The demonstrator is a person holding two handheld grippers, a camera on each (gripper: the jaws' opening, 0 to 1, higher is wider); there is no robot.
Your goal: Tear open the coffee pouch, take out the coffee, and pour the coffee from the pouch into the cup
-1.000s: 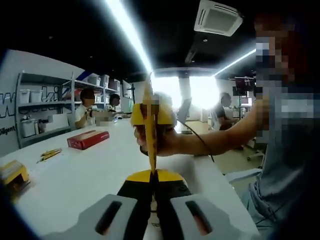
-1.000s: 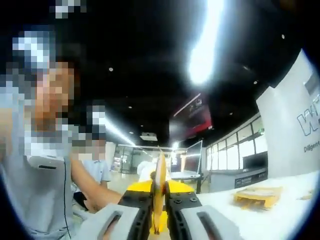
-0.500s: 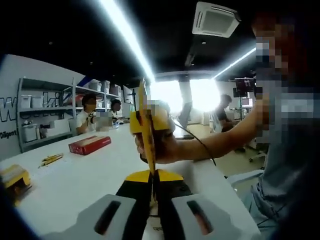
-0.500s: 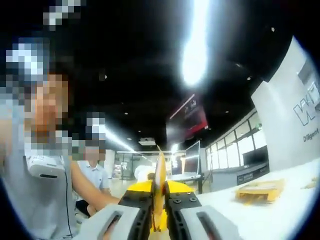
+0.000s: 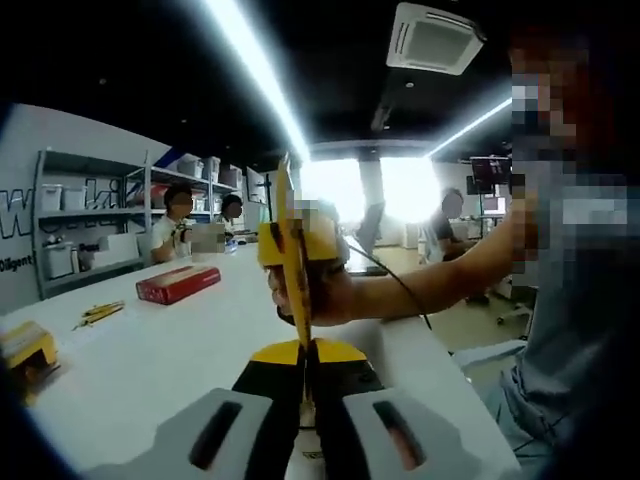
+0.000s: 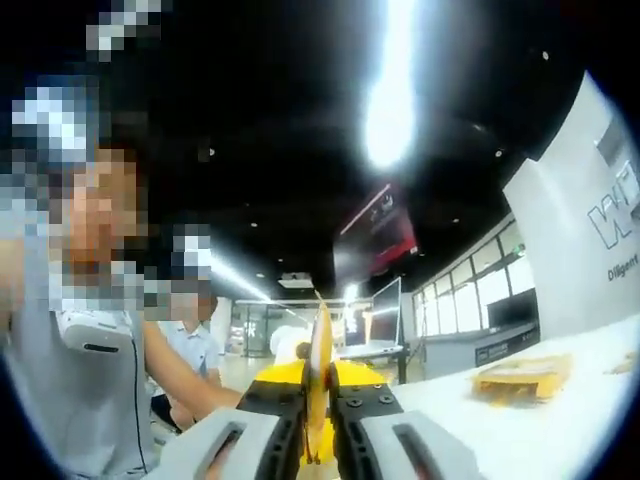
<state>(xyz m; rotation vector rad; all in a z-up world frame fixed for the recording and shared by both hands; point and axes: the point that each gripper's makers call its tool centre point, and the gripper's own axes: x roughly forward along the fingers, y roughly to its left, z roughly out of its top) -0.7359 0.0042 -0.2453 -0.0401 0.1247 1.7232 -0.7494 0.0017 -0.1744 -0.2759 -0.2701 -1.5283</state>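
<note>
Both grippers pinched one coffee pouch edge-on.
Left gripper [image 5: 303, 375] and right gripper [image 6: 318, 420] clamped the yellow coffee pouch [image 5: 293, 250]; red box [image 5: 177, 284] at ten o'clock.

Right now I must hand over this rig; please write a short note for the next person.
Left tongs: shut on the coffee pouch, seen edge-on.
Right tongs: shut on the same pouch, held in the air between both above the white table.
Done: pouch picked up and gripped from both ends. Whether the tear has started I cannot tell.
Left: tear it open, pour into the cup.
Red box lies further back.
</note>
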